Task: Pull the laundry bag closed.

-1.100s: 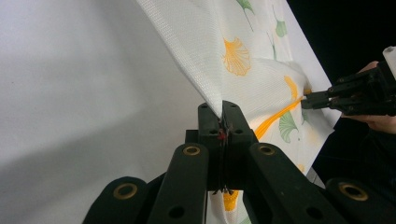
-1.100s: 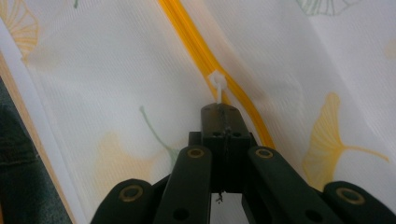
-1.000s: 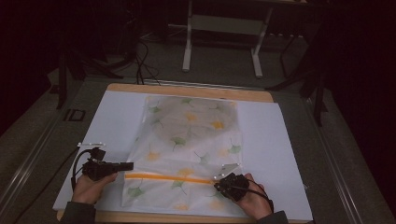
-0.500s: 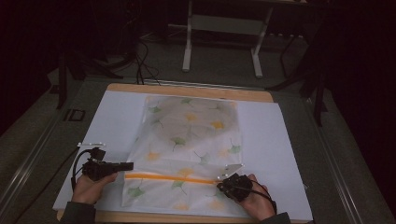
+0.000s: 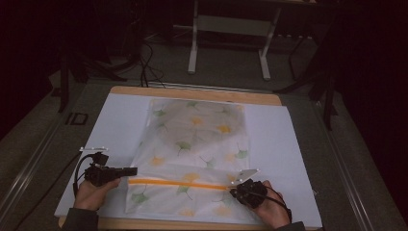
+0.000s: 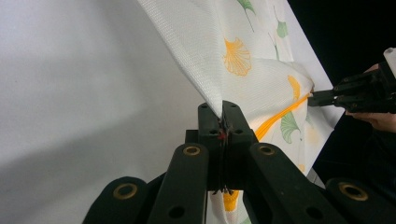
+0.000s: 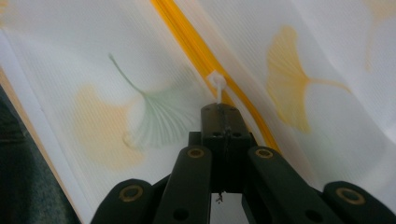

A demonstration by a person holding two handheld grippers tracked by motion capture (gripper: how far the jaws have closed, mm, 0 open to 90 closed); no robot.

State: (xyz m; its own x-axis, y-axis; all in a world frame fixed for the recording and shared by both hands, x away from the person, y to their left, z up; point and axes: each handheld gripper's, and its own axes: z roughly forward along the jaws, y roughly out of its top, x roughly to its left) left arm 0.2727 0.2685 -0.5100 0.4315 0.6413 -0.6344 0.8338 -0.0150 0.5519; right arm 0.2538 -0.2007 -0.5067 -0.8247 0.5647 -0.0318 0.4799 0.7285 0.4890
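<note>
A white table (image 5: pixel 120 120) carried a leaf-printed mesh bag (image 5: pixel 197 144) lying flat down its middle, the near end folded over so the orange zipper (image 5: pixel 178 183) ran crosswise close to the person. That layout likely suited a two-handed pull: one end held fast, the other drawn along.

The left gripper (image 5: pixel 131 171) had its jaws clamped together on the bag's edge at the zipper's left end, seemingly to anchor the cloth and keep the zipper taut. In the left gripper view the fabric (image 6: pixel 243 70) rose straight out from between the closed jaws.

The right gripper (image 5: pixel 235 191) sat at the zipper's right end, jaws pinched on the small white zipper pull (image 7: pixel 217 86), probably ready to slide it.

Compared with a second before, the right gripper had tilted slightly at the same end; the left looked unchanged, and the bag lay as it had.
</note>
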